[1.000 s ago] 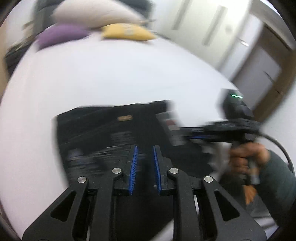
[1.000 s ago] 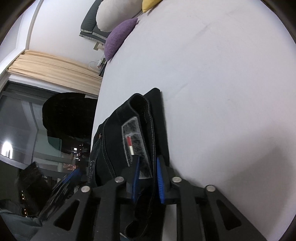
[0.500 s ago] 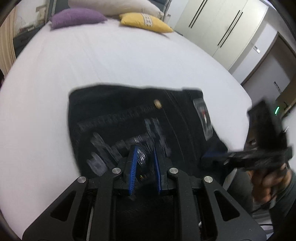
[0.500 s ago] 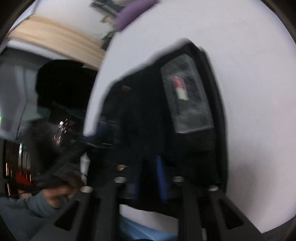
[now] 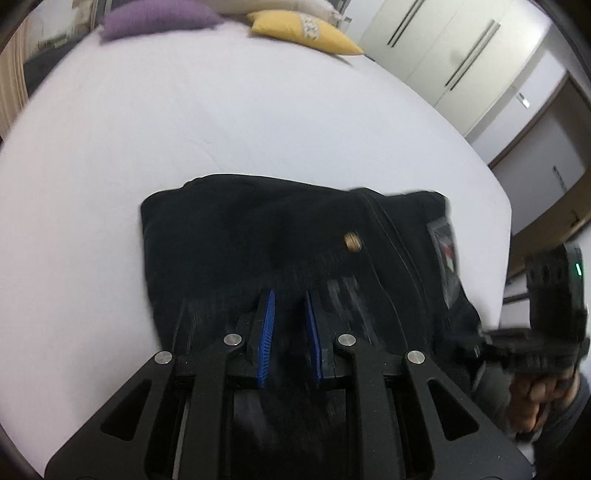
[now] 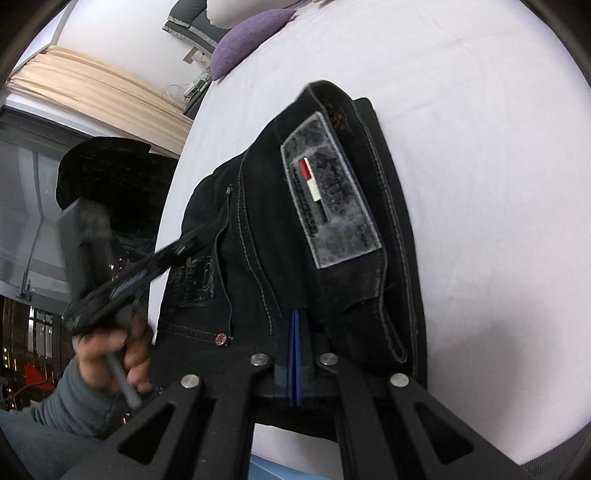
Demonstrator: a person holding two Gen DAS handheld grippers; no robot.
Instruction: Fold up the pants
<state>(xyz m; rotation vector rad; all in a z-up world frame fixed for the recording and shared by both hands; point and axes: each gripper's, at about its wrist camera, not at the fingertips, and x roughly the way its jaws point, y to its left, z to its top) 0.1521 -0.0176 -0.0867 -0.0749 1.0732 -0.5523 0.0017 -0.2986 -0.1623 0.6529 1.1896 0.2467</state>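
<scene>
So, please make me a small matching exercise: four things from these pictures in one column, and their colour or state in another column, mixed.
Things:
1. pants
2. cushion by the wardrobe
3. right tool
4. left tool

Colour or state:
A. pads apart, open above the fabric
B. yellow
C. black, folded into a flat block on the white bed
D. pads pressed together, shut at the waistband edge

Pairs: 1-C, 2-B, 3-D, 4-A
</scene>
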